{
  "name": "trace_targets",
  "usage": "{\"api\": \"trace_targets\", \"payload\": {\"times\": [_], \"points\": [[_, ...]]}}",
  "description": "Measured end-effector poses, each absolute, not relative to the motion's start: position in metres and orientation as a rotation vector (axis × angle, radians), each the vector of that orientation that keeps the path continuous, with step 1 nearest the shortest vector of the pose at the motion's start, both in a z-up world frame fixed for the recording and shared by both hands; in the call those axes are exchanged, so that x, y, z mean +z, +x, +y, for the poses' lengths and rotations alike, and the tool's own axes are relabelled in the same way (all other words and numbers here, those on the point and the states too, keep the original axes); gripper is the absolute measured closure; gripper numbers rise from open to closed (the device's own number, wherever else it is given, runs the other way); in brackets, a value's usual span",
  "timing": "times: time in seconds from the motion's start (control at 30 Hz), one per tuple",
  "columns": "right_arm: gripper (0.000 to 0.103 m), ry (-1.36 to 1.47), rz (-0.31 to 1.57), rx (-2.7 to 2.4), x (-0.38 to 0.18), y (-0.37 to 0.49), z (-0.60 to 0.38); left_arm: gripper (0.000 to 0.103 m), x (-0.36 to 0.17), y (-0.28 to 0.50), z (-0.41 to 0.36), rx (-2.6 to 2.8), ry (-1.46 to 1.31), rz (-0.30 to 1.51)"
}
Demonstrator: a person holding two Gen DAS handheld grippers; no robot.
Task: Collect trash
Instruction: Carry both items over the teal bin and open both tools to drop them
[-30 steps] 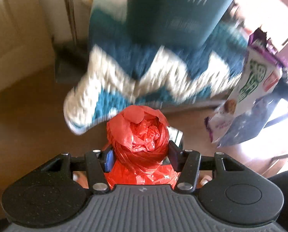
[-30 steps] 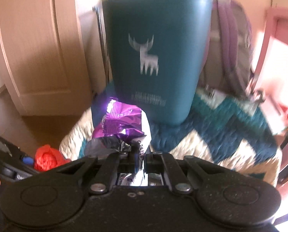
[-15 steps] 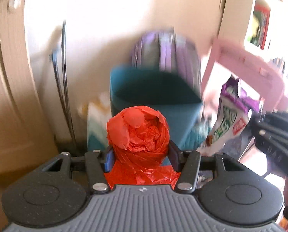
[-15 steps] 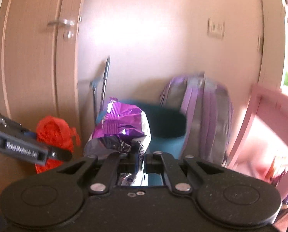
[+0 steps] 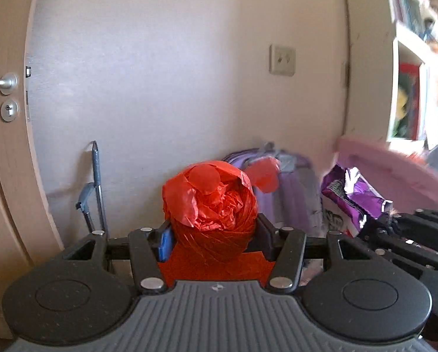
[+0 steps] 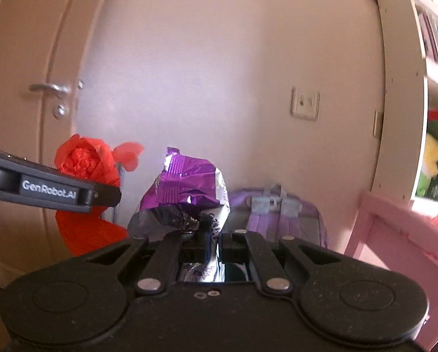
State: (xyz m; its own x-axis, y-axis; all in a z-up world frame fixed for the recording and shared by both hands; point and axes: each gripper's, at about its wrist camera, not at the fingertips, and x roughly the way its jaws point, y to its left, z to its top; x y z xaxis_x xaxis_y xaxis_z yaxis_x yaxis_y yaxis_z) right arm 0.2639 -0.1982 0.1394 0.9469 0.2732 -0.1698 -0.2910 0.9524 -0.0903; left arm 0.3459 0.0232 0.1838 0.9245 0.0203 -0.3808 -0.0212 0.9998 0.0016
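I'm carrying both pieces: left gripper (image 5: pixel 213 236) clamping the red bag (image 5: pixel 210 205), right gripper (image 6: pixel 211 236) pinching the purple wrapper (image 6: pixel 186 190) above the backpack (image 6: pixel 277 217), next needing the bin.

Black tools (image 6: pixel 210 234), silver screws, "GenRobot.AI" mark.

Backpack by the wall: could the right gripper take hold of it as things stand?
Probably not: the right gripper is shut on a purple snack bag, so it has no free jaws for the backpack behind it.
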Motion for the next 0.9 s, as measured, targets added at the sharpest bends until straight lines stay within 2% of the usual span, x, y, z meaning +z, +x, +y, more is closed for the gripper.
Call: {"api": "trace_targets", "payload": {"times": [0.27,0.6,0.67,0.73,0.8,0.9], "points": [[0.099,-0.14,0.313,0.269,0.079,0.318,-0.189,0.048,0.126,0.408,0.02,0.047,0.01,0.526],[0.092,-0.237,0.521,0.285,0.047,0.343,-0.172,0.046,0.07,0.451,0.009,0.024,0.043,0.785],[0.086,-0.26,0.547,0.297,0.044,0.342,-0.169,0.045,0.063,0.455,0.008,0.022,0.041,0.825],[0.08,-0.271,0.57,0.303,0.043,0.343,-0.167,0.038,0.061,0.455,0.01,0.027,0.041,0.834],[0.071,-0.278,0.58,0.307,0.043,0.342,-0.166,0.026,0.063,0.453,0.011,0.022,0.038,0.832],[0.06,-0.297,0.585,0.317,0.044,0.343,-0.164,0.026,0.064,0.452,0.01,0.017,0.049,0.838]]}}
